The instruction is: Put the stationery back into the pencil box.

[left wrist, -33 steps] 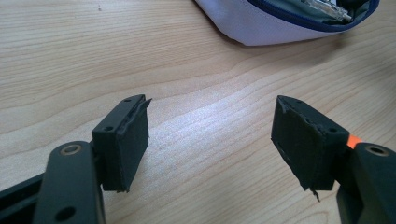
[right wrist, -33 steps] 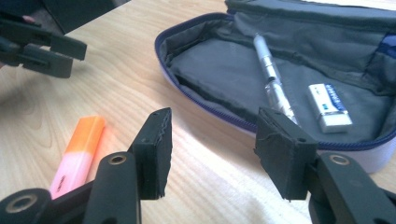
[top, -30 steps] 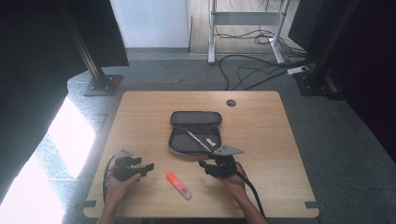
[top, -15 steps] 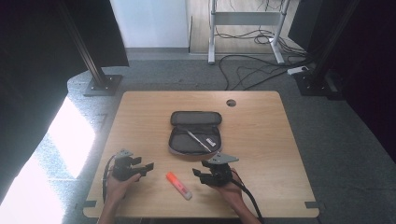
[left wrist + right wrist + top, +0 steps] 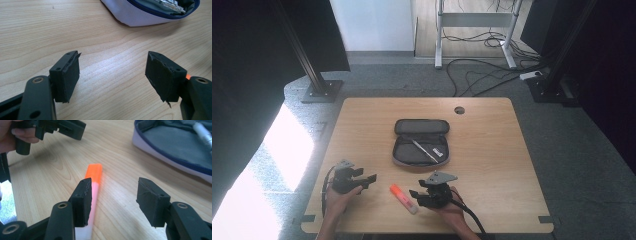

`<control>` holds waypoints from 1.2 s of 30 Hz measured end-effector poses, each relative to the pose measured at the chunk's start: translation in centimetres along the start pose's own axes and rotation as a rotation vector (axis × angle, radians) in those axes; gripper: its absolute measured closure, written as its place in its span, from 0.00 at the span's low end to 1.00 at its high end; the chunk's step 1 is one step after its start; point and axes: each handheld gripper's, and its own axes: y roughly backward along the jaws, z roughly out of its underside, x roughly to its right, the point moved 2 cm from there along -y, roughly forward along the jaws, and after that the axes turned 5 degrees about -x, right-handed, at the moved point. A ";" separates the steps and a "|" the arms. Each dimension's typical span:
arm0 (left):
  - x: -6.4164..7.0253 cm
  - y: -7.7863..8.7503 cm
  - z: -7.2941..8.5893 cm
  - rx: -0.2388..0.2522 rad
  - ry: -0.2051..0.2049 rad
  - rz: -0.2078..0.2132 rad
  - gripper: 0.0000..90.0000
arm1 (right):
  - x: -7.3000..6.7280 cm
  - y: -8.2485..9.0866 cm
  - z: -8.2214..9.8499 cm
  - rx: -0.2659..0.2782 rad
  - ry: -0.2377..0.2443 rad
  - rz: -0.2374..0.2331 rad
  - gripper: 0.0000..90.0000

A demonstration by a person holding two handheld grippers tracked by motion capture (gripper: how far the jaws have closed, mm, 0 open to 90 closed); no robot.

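Orange-capped highlighter with a pale body lies flat on the wooden table, near the front edge, between the two grippers and in front of the open pencil case. Right gripper sits just beside it, jaws apart and pointing toward it. In the right gripper view the highlighter runs along the inner side of one jaw, partly hidden behind it, while the other jaw stands clear; nothing is pinched yet. Left gripper hovers low over the table on the other side of the highlighter, jaws wide, nothing between them; the left gripper view has bare wood between the pads and the case farther off. A silver pen lies inside the case.

Step in hand, as I read it: lining up the right gripper for a pickup of the highlighter. The next move calls for shifting sideways so the body sits centred between both pads, dropping slightly, then closing across the barrel. Likely destination is the open case, so the lift should clear its rim.
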 end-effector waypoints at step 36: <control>0.1 0.0 0.0 0.000 -0.004 0.000 0.31 | -2.9 -3.3 0.5 -0.098 0.053 -0.024 0.52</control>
